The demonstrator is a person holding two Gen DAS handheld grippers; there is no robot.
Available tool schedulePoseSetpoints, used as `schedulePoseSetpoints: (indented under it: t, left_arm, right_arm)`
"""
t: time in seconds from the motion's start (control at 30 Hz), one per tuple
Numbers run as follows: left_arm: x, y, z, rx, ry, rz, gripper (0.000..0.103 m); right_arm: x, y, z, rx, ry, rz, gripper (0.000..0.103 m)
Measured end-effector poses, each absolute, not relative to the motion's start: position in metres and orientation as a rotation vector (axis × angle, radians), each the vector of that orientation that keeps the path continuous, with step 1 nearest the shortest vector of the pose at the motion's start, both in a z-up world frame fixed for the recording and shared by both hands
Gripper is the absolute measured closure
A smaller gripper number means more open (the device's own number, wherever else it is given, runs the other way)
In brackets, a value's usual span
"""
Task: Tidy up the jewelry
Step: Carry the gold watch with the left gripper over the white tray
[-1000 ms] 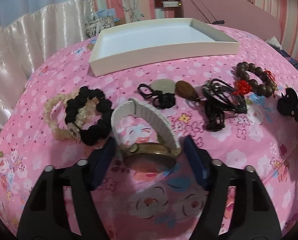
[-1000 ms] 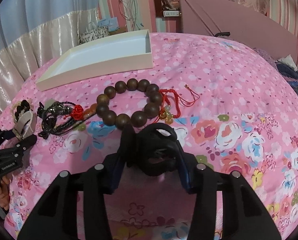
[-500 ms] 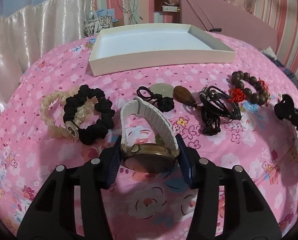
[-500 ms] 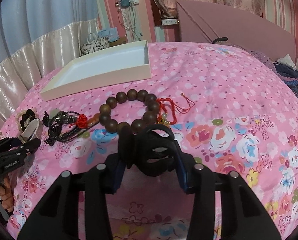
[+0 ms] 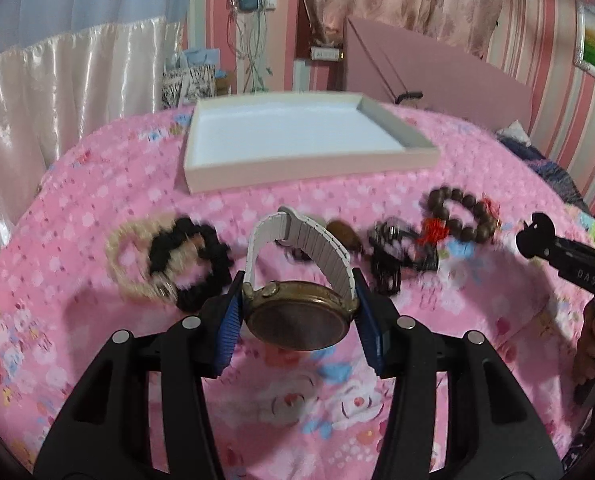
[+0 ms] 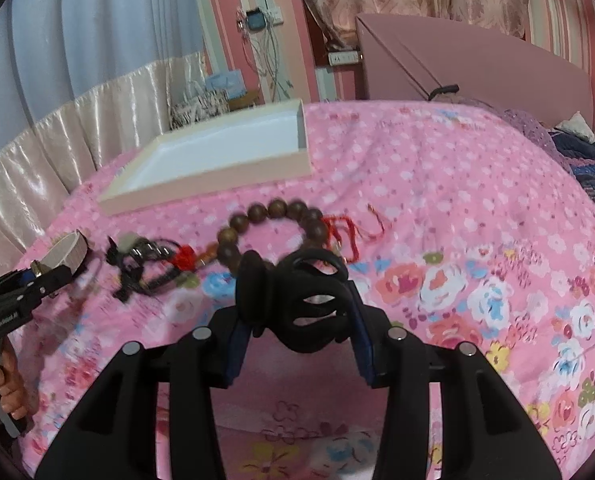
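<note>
Near the shallow white cardboard tray point(image 5: 309, 168):
Left gripper point(image 5: 297, 312): clamps the bronze round watch point(image 5: 297, 316) (white strap), lifted, in front.
Right gripper point(image 6: 297, 308): grips the black plastic hair claw point(image 6: 297, 300), right-front.

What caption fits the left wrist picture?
Left gripper clamps a gold-cased watch with white strap before the empty white tray.

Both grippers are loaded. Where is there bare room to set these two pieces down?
The white tray looks bare inside, so either piece fits. The bedspread right of the wooden bead bracelet is open too. The row from the scrunchies to the black cords is crowded. The left gripper holds the watch, the right gripper the black hair claw.
</note>
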State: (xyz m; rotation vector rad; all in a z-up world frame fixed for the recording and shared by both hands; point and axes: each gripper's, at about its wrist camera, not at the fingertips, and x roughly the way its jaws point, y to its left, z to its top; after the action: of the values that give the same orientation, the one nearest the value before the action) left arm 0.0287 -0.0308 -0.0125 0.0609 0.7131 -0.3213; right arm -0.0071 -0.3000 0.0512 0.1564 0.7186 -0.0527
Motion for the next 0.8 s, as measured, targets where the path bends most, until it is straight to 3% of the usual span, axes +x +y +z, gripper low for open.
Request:
schedulePoseSetpoints:
  t: [0.2,0.47,0.8]
  left_arm:
    - [0.056,-0.031,0.019,0.064,0.639,-0.317,0.053]
    - [0.143,-0.033,0.017,0.05,0.689,-0.268,0.053]
    - [0.226,-0.02,-0.013,0.024,0.845,-0.224,0.053]
  right_arm:
    - [0.009,-0.29,0.091,0.133,0.618,0.007,0.059]
    - [0.112,-0.266,0.125,0.058,0.595,0.07,0.059]
    - [0.227,-0.255,0.075,0.026,0.823,0.079,0.059]
